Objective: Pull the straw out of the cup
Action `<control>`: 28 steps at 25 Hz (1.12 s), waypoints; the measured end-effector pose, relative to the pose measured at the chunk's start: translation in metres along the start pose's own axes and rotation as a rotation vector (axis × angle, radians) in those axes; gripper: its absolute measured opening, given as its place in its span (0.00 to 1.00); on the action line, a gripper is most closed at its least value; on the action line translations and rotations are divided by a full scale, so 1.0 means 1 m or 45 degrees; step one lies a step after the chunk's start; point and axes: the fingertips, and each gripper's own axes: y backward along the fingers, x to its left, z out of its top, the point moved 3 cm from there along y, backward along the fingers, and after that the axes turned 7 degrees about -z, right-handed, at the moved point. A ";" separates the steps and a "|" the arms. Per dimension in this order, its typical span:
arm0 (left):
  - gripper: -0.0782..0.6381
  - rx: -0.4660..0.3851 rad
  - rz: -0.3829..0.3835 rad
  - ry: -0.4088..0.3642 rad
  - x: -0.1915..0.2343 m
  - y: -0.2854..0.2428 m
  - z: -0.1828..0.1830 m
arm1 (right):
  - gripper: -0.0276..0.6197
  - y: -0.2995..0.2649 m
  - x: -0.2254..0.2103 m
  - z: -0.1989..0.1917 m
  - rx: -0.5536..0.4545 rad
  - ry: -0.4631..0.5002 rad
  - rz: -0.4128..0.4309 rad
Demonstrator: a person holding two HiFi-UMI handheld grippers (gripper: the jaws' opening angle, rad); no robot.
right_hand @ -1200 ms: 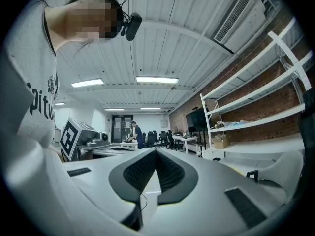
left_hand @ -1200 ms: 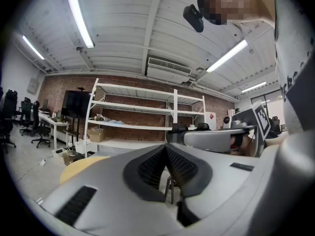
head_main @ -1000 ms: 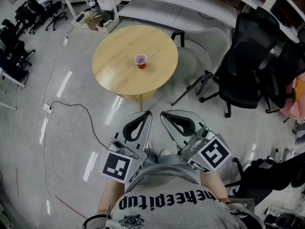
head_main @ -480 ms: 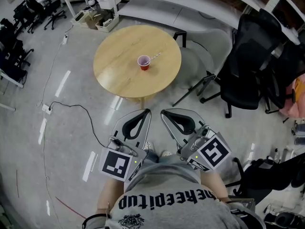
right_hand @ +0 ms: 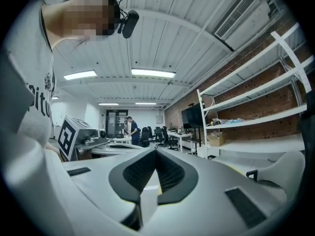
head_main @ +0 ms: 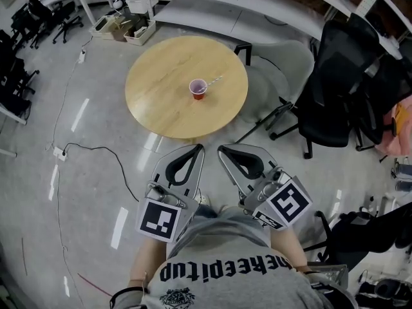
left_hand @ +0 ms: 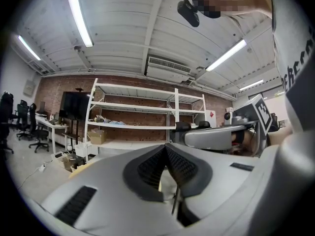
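Note:
A red cup [head_main: 198,89] stands near the middle of a round wooden table [head_main: 161,95] in the head view. A pale straw [head_main: 214,80] leans out of the cup toward the right. My left gripper [head_main: 200,147] and right gripper [head_main: 221,149] are held side by side close to my body, well short of the table's near edge. Both are shut with nothing between the jaws. The left gripper view shows its closed tips [left_hand: 165,145] against white shelving. In the right gripper view the closed tips [right_hand: 156,150] point at an office room. Neither gripper view shows the cup.
Black office chairs [head_main: 341,89] stand right of the table, and a grey chair [head_main: 283,63] sits behind it. A black cable [head_main: 96,150] trails over the floor at left. Boxes [head_main: 125,28] sit at the upper left by the white shelves [left_hand: 138,117].
The table and cup have drifted lower and slightly right in the head view as I come nearer. Both grippers stay shut and keep their place in front of my body.

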 end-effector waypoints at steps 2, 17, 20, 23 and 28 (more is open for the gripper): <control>0.14 -0.002 -0.016 0.008 0.007 0.001 -0.001 | 0.06 -0.005 0.000 0.000 -0.001 -0.005 -0.021; 0.15 0.014 -0.026 0.023 0.031 -0.031 -0.011 | 0.06 -0.017 -0.036 -0.012 0.015 -0.047 -0.084; 0.15 0.018 0.001 0.018 0.038 -0.036 -0.008 | 0.06 -0.026 -0.043 -0.009 0.015 -0.042 -0.055; 0.15 0.011 0.024 0.019 0.045 -0.044 -0.005 | 0.06 -0.036 -0.052 -0.006 0.008 -0.046 -0.025; 0.15 -0.010 0.060 0.034 0.056 -0.062 -0.001 | 0.06 -0.047 -0.072 -0.006 0.010 -0.054 0.013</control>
